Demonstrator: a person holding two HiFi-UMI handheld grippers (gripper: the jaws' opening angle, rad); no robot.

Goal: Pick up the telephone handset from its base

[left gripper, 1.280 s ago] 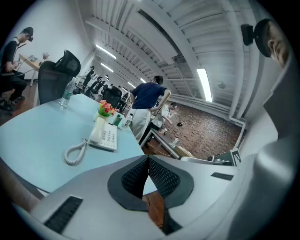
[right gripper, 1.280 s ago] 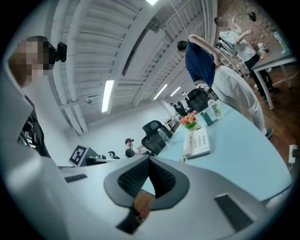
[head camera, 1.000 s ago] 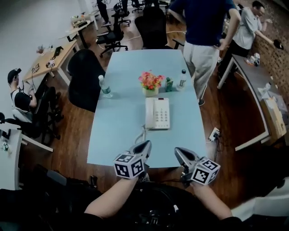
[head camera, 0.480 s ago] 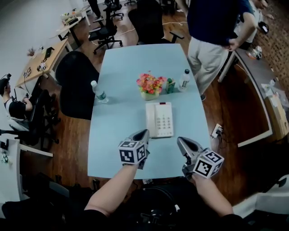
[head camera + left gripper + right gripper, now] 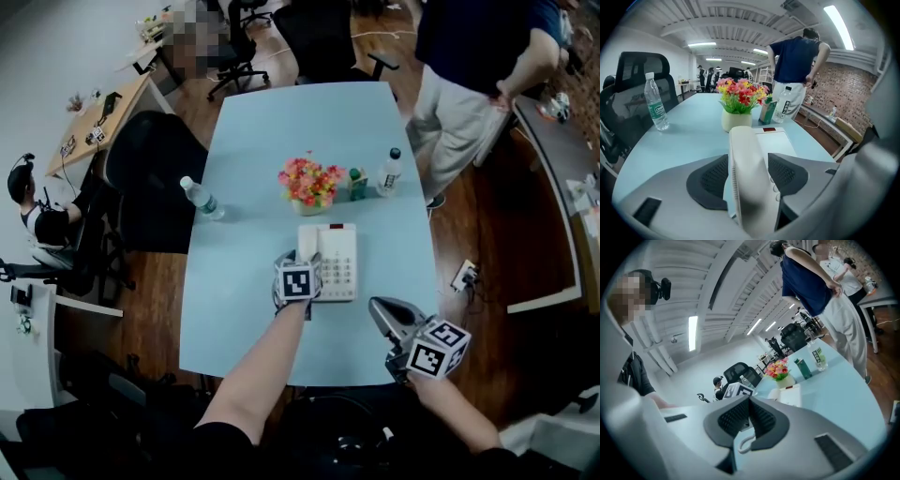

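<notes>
A white telephone (image 5: 337, 262) lies in the middle of the pale blue table (image 5: 281, 122), its handset (image 5: 307, 246) resting along the base's left side. My left gripper (image 5: 299, 262) points down over the handset's near end. In the left gripper view its jaws are opening and the handset (image 5: 747, 154) runs between the two dark pads (image 5: 708, 180), which do not press on it. My right gripper (image 5: 379, 310) hangs over the table's near right edge, apart from the phone. Its pads (image 5: 761, 420) meet, shut on nothing.
Behind the phone stand a pot of flowers (image 5: 307, 183), a green carton (image 5: 357, 184) and a water bottle (image 5: 388, 172). Another bottle (image 5: 200, 199) stands at the left edge by a black chair (image 5: 150, 169). A person (image 5: 469, 84) stands at the far right corner.
My left gripper has gone forward and down from the table's near edge onto the handset, and its jaws have spread. The right gripper has drifted a little to the right.
</notes>
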